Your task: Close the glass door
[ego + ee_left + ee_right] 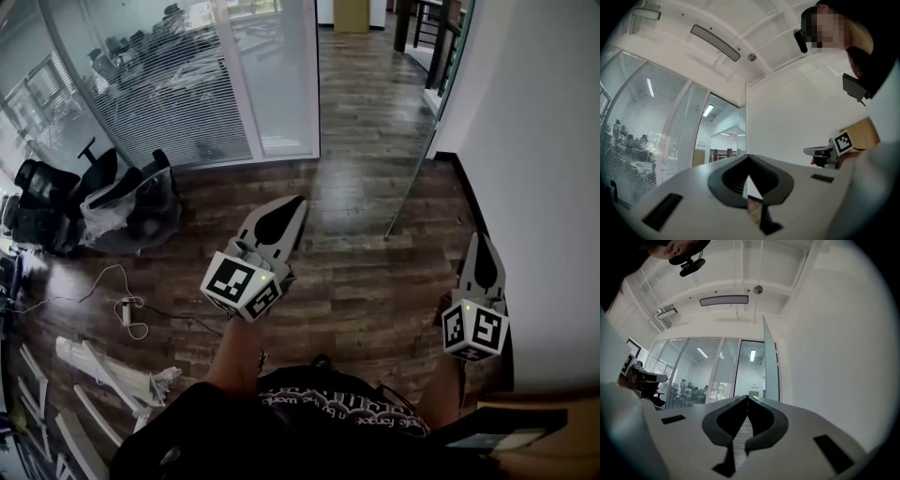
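Head view: white left gripper (296, 202) and white right gripper (480, 240), both pinched shut and empty, over brown wooden floor (356, 281). Tall clear glass door (418, 150) ahead at right, open, seen only as a thin slanted edge. Better to lay closed tips flat on that edge and push slowly.

Left gripper view: shut tips, door leaf not told apart.

Right gripper view: door upright straight ahead, well apart.
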Demonstrator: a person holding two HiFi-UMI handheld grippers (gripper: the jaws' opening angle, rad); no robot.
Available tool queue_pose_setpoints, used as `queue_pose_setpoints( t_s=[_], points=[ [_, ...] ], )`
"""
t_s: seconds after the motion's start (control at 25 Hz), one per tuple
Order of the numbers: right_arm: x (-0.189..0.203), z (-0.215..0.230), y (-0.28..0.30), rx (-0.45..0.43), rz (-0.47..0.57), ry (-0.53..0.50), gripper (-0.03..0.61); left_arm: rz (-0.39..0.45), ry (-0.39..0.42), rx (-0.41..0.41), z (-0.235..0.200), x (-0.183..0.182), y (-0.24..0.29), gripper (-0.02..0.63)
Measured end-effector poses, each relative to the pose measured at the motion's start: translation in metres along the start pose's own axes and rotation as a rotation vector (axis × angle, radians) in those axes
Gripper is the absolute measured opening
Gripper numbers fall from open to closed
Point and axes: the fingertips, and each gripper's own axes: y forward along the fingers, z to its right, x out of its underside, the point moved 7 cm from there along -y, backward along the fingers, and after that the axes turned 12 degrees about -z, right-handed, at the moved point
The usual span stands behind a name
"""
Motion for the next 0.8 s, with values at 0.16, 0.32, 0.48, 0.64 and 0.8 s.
queue_pose_setpoints(
  t_s=[0.16,0.32,0.48,0.64,0.8],
  points=[
    [0.001,-0.003,0.019,-0.016,0.012,0.010,0.005,-0.030,-0.019,0.004,-0.014,0.016,0.022,0.002],
    [0.002,-0.001,0.039,-0.020,-0.003,-0.014,0.005,-0.028,-0.058,0.034,-0.019,0.021,0.045,0.002],
    [0.002,0.005,0.067,-0.036,-0.028,-0.024,0.005,-0.025,-0.051,0.019,-0.026,0.019,0.066,0.002],
    [0.002,0.022,0.102,-0.038,-0.028,-0.030,0.005,-0.027,-0.052,-0.003,-0.037,0.017,0.095,0.002],
    [-0.001,0.039,0.139,-0.056,-0.019,-0.044,0.005,-0.030,-0.044,-0.020,-0.043,0.013,0.130,0.002]
  ],
)
